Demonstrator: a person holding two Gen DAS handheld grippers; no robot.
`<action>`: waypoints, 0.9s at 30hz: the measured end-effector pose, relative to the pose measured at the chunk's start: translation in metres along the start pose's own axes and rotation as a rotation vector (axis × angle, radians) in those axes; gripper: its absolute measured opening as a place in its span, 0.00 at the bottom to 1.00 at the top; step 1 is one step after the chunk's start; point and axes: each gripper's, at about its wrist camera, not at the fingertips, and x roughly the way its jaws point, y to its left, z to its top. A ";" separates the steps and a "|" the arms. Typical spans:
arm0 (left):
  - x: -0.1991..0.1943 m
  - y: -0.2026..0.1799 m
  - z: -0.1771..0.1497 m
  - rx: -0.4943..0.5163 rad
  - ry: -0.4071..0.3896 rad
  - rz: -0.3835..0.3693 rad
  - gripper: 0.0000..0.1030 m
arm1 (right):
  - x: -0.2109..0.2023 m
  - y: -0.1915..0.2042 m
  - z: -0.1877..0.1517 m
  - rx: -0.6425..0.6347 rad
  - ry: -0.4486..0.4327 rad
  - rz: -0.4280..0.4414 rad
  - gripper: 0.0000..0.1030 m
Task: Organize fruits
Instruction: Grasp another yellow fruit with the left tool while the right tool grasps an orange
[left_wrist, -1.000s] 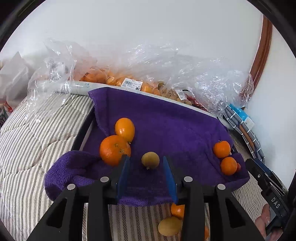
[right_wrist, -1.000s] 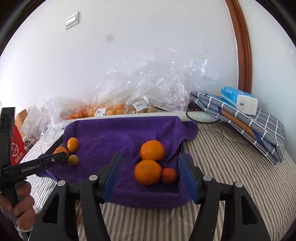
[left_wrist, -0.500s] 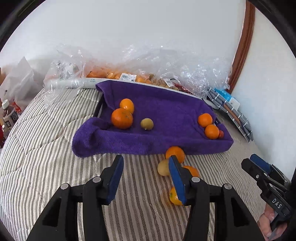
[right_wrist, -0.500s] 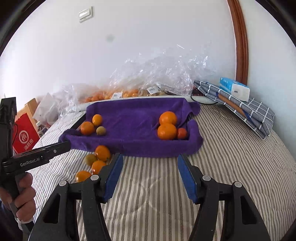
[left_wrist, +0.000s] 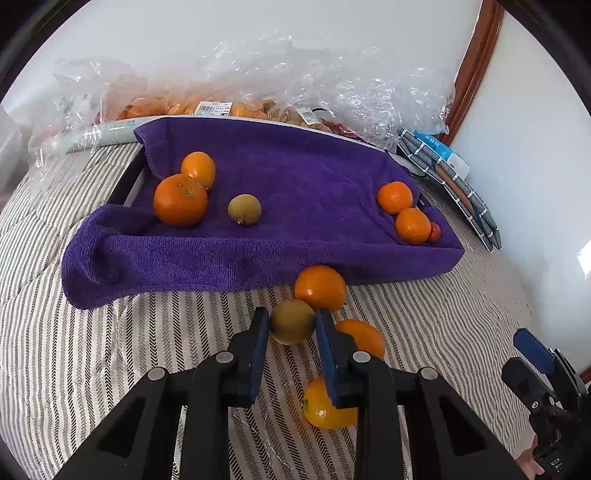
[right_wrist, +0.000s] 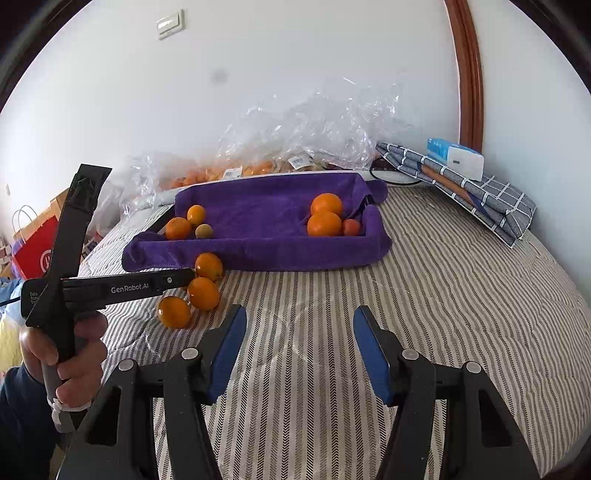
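Observation:
A purple towel (left_wrist: 295, 173) lines a tray on the striped bed. On its left lie two oranges (left_wrist: 180, 199) and a kiwi (left_wrist: 244, 209); on its right two oranges (left_wrist: 395, 197) and a small red fruit (left_wrist: 434, 231). In front of the towel lie three oranges (left_wrist: 320, 287) and a second kiwi (left_wrist: 292, 321). My left gripper (left_wrist: 291, 325) has its blue pads on both sides of this kiwi, touching it. My right gripper (right_wrist: 297, 332) is open and empty above the bedspread, right of the loose oranges (right_wrist: 203, 292). The towel also shows in the right wrist view (right_wrist: 273, 221).
Clear plastic bags of fruit (left_wrist: 258, 96) lie behind the towel against the wall. A folded checked cloth with a tissue pack (right_wrist: 454, 155) lies at the right. A red paper bag (right_wrist: 35, 247) stands left of the bed.
Both grippers pulled back from the towel. The left one then came down onto the loose fruit and closed around the kiwi in front of the towel. The right one stayed open.

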 end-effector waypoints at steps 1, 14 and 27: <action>0.000 0.001 0.000 0.000 -0.003 -0.007 0.24 | 0.003 0.001 0.001 0.005 0.004 0.004 0.58; -0.034 0.056 0.001 -0.031 -0.129 0.202 0.24 | 0.053 0.037 0.019 0.005 0.082 0.132 0.52; -0.028 0.071 0.001 -0.089 -0.114 0.226 0.24 | 0.103 0.068 0.026 0.034 0.233 0.247 0.41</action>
